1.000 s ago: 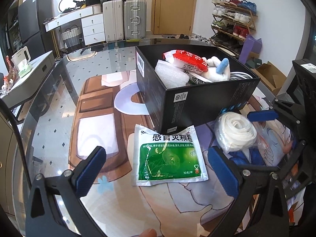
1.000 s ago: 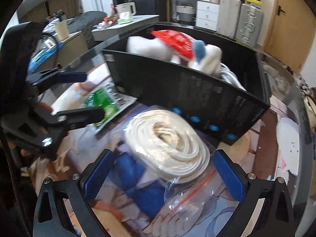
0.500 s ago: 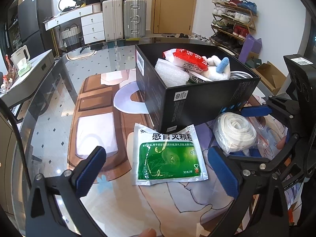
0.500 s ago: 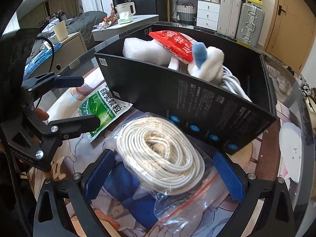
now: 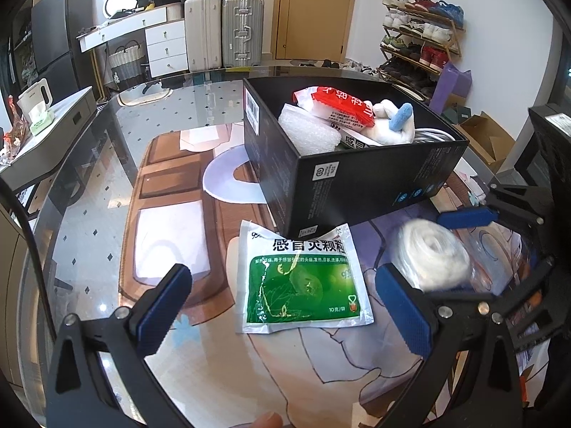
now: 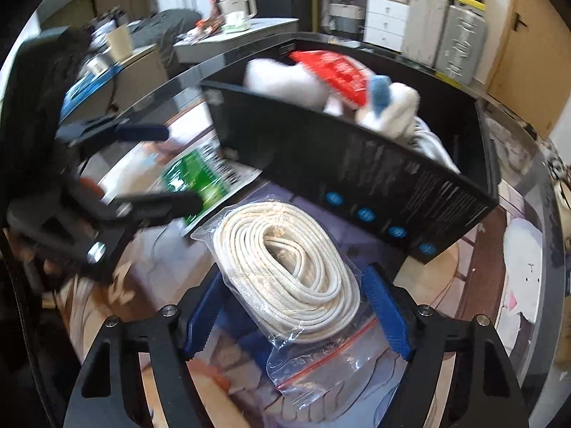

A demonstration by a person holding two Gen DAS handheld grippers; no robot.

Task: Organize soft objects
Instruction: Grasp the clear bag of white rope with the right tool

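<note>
A coil of white rope in a clear zip bag (image 6: pixel 285 267) sits between my right gripper's (image 6: pixel 296 317) blue pads, which press its sides; it also shows in the left wrist view (image 5: pixel 428 256), lifted slightly. A green and white medicine sachet (image 5: pixel 303 278) lies flat on the table by the black box (image 5: pixel 357 185); my left gripper (image 5: pixel 285 306) is open around it, above it. The box holds a red packet (image 5: pixel 339 103), bubble wrap (image 5: pixel 307 135) and a white plush toy (image 5: pixel 392 125).
The glass table (image 5: pixel 107 178) carries a printed cartoon mat. Suitcases (image 5: pixel 221 32), white drawers and a shoe rack (image 5: pixel 417 35) stand beyond the table. A grey side cabinet with a kettle (image 5: pixel 35 96) is at the left.
My right gripper has narrowed from wide open onto the rope bag and tilted it up. My left gripper has stayed open over the sachet.
</note>
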